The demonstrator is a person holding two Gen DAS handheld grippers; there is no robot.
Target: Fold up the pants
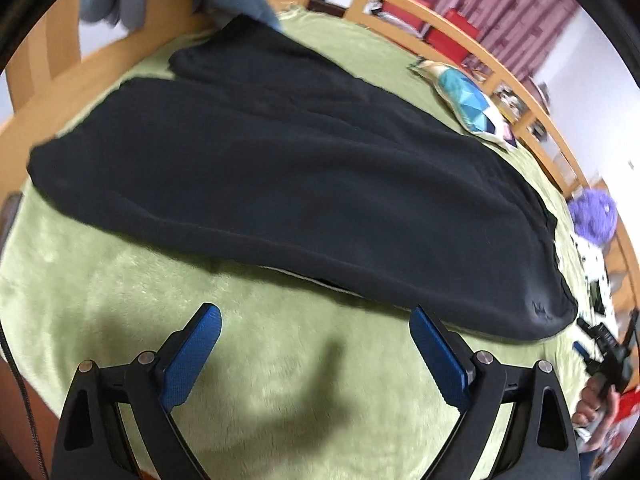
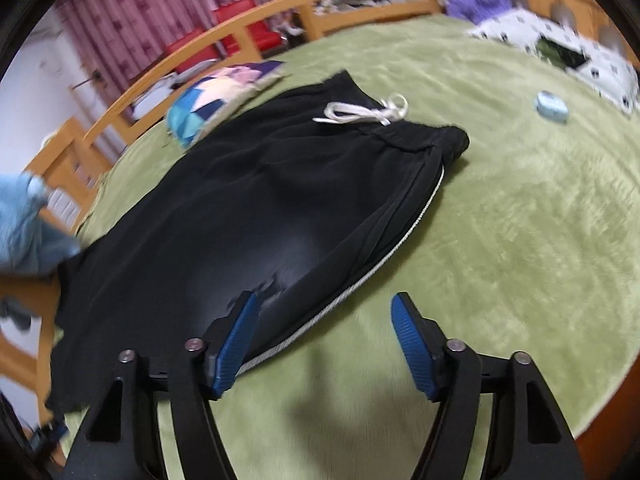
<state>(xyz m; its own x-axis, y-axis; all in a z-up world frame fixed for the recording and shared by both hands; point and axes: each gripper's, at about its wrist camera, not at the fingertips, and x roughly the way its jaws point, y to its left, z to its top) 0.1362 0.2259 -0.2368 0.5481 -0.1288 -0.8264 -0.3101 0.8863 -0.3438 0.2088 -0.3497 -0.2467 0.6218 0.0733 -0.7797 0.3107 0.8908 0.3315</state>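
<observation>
The left black gripper with blue pads (image 1: 316,318) is wide open and holds nothing. It is above the fuzzy green blanket (image 1: 260,360), near the pants' edge. The right black gripper with blue pads (image 2: 324,306) is wide open too, over the pants' side seam. The soft black pants (image 2: 248,200) lie flat on the blanket. Their white drawstring (image 2: 364,112) is tied in a bow.
</observation>
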